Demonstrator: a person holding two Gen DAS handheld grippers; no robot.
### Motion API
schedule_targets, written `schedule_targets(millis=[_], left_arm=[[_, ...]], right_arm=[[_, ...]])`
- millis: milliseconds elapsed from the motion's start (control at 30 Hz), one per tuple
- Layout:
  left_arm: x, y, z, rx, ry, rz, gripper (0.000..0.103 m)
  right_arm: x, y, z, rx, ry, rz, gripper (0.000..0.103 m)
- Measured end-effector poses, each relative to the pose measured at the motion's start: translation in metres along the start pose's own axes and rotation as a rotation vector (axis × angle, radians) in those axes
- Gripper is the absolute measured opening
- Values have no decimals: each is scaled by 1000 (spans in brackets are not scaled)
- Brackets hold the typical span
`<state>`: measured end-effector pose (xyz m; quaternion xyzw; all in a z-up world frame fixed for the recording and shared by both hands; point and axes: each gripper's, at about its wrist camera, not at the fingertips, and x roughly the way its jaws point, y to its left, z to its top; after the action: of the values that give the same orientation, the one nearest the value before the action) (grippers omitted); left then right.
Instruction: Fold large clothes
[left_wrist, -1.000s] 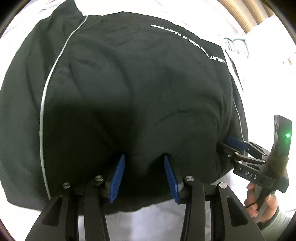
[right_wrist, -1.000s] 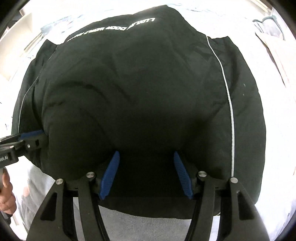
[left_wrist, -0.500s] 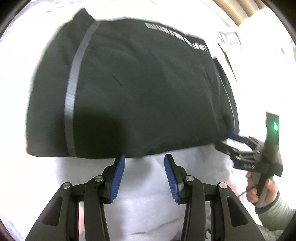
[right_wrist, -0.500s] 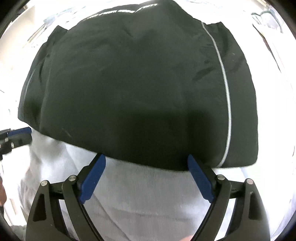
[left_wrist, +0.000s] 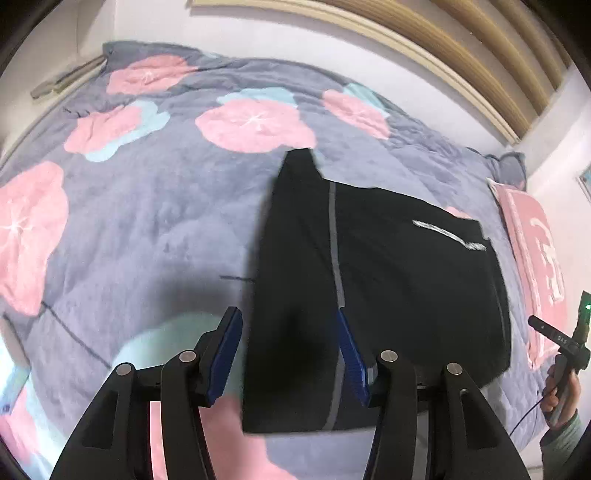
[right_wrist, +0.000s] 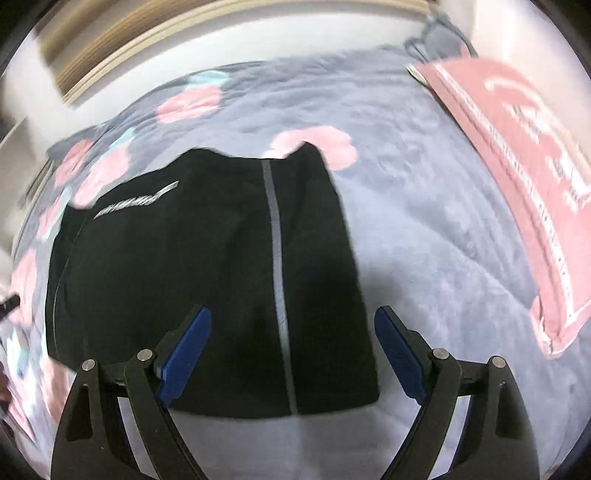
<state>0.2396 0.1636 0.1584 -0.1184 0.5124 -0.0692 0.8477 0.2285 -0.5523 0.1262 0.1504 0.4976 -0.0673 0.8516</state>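
A black garment (left_wrist: 399, 288) with a grey side stripe and white lettering lies folded into a rough rectangle on the bed. My left gripper (left_wrist: 288, 354) is open and empty, raised above the garment's left near edge. My right gripper (right_wrist: 291, 354) is open wide and empty, above the garment's (right_wrist: 207, 280) right near part, over the stripe. The right gripper (left_wrist: 557, 336) also shows at the right edge of the left wrist view, held in a hand.
The bed is covered by a grey blanket (left_wrist: 155, 221) with pink flower shapes. A pink pillow (right_wrist: 517, 177) with white print lies to the right of the garment. A wooden headboard (left_wrist: 461, 48) and white wall stand behind the bed.
Both grippers have let go of the garment, lifted up and pulled back from it. The right jaws have opened wider. The garment now lies flat and folded on the blanket.
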Motion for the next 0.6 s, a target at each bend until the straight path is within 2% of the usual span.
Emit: schedule_targets(millis=[167, 300, 367, 500, 600], left_arm=[[65, 11, 20, -85, 102, -94, 54], [110, 18, 26, -144, 169, -175, 54], [125, 17, 25, -156, 187, -227, 54], [154, 26, 24, -212, 230, -314, 55], [172, 32, 23, -267, 251, -382, 59]], right_arm=[[34, -24, 17, 70, 72, 41, 91], [61, -28, 25, 45, 115, 49, 91], [73, -29, 26, 25, 131, 93, 91], [100, -29, 35, -6, 178, 118, 91], [124, -31, 38, 30, 228, 215, 91]])
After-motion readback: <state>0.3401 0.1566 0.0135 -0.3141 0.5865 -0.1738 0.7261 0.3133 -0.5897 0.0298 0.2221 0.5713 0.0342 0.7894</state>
